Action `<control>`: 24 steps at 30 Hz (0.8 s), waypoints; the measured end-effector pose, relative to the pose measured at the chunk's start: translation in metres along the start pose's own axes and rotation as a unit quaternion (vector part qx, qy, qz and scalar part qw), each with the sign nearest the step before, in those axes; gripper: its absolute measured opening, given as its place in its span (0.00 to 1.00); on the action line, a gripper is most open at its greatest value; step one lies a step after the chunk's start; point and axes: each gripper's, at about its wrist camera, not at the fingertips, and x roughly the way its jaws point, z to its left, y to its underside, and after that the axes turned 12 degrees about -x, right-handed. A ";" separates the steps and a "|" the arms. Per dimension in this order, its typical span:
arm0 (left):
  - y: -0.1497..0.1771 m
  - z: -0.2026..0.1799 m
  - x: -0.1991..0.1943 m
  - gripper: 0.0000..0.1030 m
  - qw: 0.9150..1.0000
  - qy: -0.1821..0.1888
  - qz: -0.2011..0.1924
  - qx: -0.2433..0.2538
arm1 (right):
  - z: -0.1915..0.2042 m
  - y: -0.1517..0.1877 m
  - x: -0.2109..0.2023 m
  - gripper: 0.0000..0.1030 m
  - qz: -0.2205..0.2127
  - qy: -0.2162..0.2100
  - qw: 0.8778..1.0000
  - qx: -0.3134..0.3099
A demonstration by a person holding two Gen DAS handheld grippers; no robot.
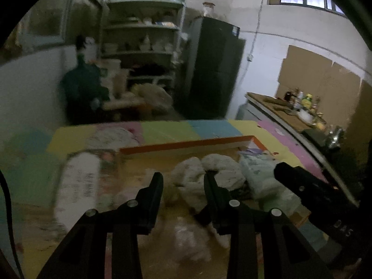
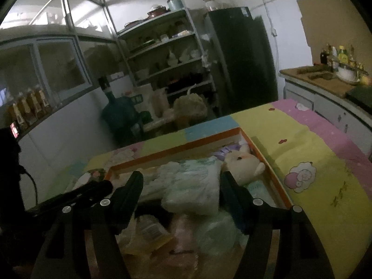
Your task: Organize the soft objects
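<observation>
Both grippers are held over the orange-rimmed box [image 2: 274, 176]. The right gripper [image 2: 181, 186] is spread wide, nothing clamped; a pale green folded cloth [image 2: 195, 186] lies dead ahead between its fingers, long axis roughly along them. The left gripper [image 1: 183, 186] is also apart, empty, white fluffy cloth [image 1: 202, 174] ahead. The right is judged nearer the green cloth.

Left gripper [image 1: 183, 181], right gripper [image 2: 181, 181] — matte black fingers; silver pivot screws; black cable.
</observation>
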 end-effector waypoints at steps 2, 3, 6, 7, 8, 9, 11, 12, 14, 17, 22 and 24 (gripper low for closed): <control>0.002 0.002 -0.013 0.35 1.000 -0.021 -0.021 0.005 | 0.007 0.000 -0.006 0.69 -0.006 0.005 1.000 -0.007; 0.004 0.002 -0.019 0.35 0.999 -0.030 -0.032 0.007 | 0.012 0.001 -0.010 0.69 -0.010 0.007 1.000 -0.013; 0.009 0.005 -0.038 0.35 0.997 -0.049 -0.061 0.013 | 0.024 0.002 -0.019 0.69 -0.014 0.015 1.000 -0.024; 0.010 0.008 -0.042 0.35 0.997 -0.052 -0.064 0.013 | 0.028 0.002 -0.021 0.69 -0.016 0.019 0.999 -0.027; 0.011 0.010 -0.048 0.35 0.996 -0.055 -0.069 0.011 | 0.032 0.003 -0.025 0.69 -0.017 0.023 0.999 -0.030; 0.012 0.012 -0.052 0.35 0.996 -0.054 -0.071 0.010 | 0.036 0.004 -0.028 0.69 -0.018 0.026 0.999 -0.032; 0.013 0.017 -0.061 0.35 0.996 -0.052 -0.075 0.005 | 0.044 0.006 -0.035 0.69 -0.023 0.028 0.999 -0.035; 0.014 0.019 -0.065 0.35 0.996 -0.052 -0.077 0.004 | 0.049 0.006 -0.039 0.69 -0.027 0.030 0.998 -0.038; 0.018 0.023 -0.075 0.35 0.995 -0.059 -0.084 0.001 | 0.058 0.008 -0.046 0.69 -0.033 0.033 0.998 -0.044; 0.023 0.030 -0.089 0.35 0.993 -0.070 -0.094 -0.001 | 0.071 0.012 -0.054 0.69 -0.039 0.036 0.997 -0.055; 0.035 0.043 -0.110 0.35 0.991 -0.086 -0.105 -0.010 | 0.097 0.022 -0.066 0.69 -0.049 0.027 0.996 -0.073; 0.040 0.050 -0.120 0.35 0.990 -0.091 -0.108 -0.015 | 0.107 0.026 -0.071 0.69 -0.052 0.023 0.995 -0.076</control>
